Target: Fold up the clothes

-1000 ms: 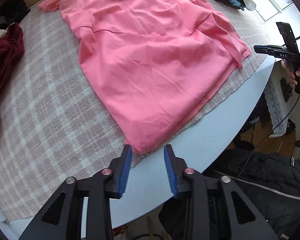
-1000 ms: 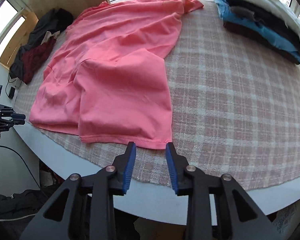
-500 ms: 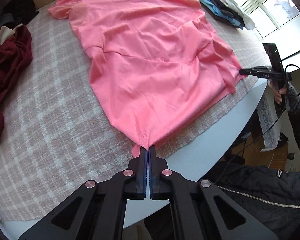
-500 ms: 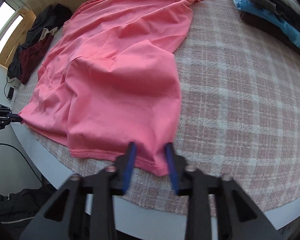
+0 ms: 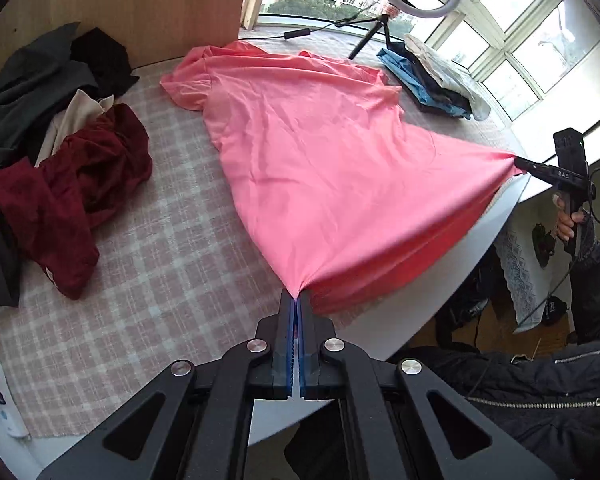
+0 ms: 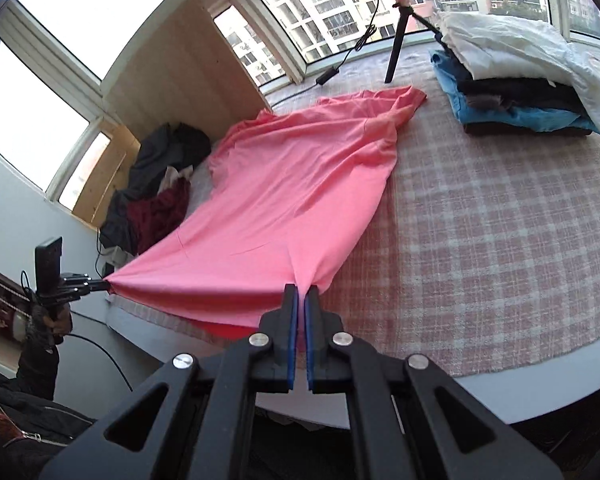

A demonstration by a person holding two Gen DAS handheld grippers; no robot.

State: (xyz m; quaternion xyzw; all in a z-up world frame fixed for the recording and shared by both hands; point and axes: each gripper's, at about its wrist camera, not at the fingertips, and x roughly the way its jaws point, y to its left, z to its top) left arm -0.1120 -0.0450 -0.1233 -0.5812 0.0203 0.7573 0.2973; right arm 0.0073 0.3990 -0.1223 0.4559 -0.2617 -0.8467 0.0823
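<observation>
A pink T-shirt point(image 5: 320, 160) lies spread on the checked tablecloth point(image 5: 148, 280), its near hem lifted off the table. My left gripper point(image 5: 297, 300) is shut on one hem corner, the cloth fanning out from its blue pads. My right gripper point(image 6: 301, 292) is shut on the other hem corner. The right gripper point(image 5: 520, 164) shows at the right edge of the left wrist view, pinching the shirt. The left gripper point(image 6: 104, 285) appears at the left of the right wrist view. The hem stretches taut between both. The pink T-shirt point(image 6: 292, 192) still rests on the table at its collar end.
A heap of dark red and grey clothes point(image 5: 60, 168) lies at the left. A stack of folded clothes point(image 6: 516, 92) sits at the far right. A ring light on a tripod point(image 6: 398, 20) stands at the back. The table's white edge point(image 5: 496, 216) runs near me.
Both grippers closed on the hem corners of the pink shirt and rose, lifting the near hem off the table and pulling it taut between them.
</observation>
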